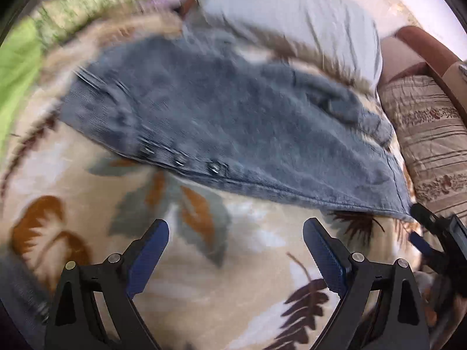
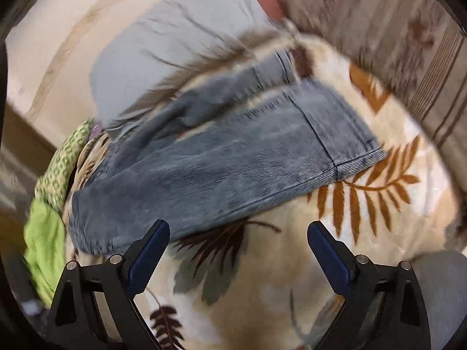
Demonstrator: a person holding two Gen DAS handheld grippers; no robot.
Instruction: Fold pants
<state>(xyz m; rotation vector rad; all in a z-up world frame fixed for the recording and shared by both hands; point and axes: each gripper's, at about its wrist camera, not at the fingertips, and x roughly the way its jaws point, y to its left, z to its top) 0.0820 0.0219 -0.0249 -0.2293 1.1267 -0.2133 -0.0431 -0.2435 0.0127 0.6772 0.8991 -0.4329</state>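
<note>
Both tools are hanging over a cream blanket printed with brown and grey leaves. Left tool is standing wide open with nothing between its blue pads, just short of the near edge of the pants. Right tool is likewise gaping and empty; its left finger is sitting just beside the lower edge of the fabric, and whether it touches cannot be told.

Grey-blue corduroy pants are lying spread on the blanket, seen blurred in both views. In the right wrist view the two legs are running toward the upper right, the nearer hem lying flat on the leaf print. In the left wrist view a row of metal snaps is showing along the near edge.

Beyond the pants a pale grey pillow is resting, a green cloth is bunching at the left, and a striped cushion is lying to the right.
</note>
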